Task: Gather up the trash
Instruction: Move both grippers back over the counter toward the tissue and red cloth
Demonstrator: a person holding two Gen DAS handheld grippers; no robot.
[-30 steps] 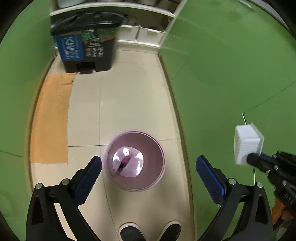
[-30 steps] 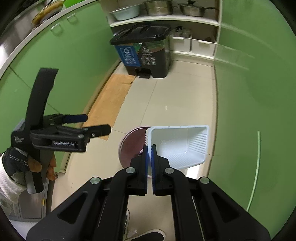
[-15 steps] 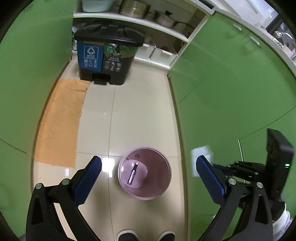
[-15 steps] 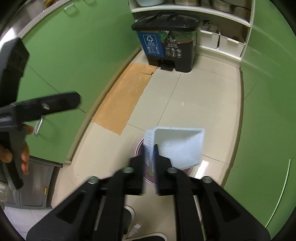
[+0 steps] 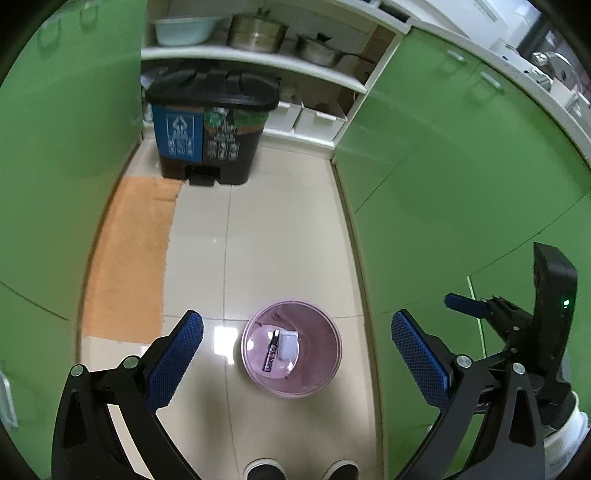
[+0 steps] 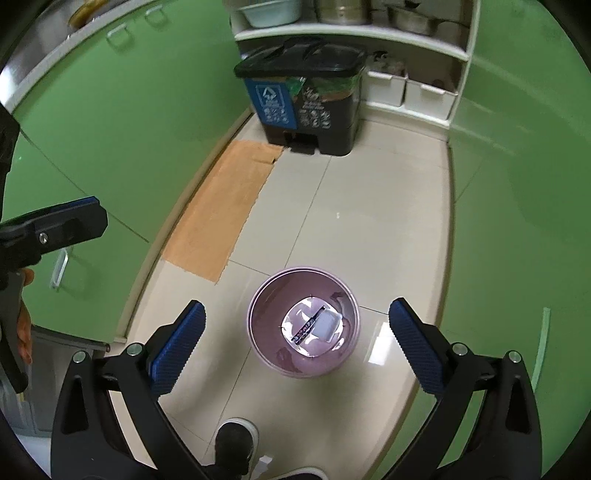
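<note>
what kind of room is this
Most likely a home kitchen: green cabinets line a narrow tiled floor, pots sit on an open shelf, and a two-compartment pedal bin stands below.

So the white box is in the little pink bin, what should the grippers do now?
Probably turn away and look for more trash. The white plastic tray already lies inside the round pink bin beside a dark wrapper, and both the right gripper and left gripper are open and empty above it.
</note>
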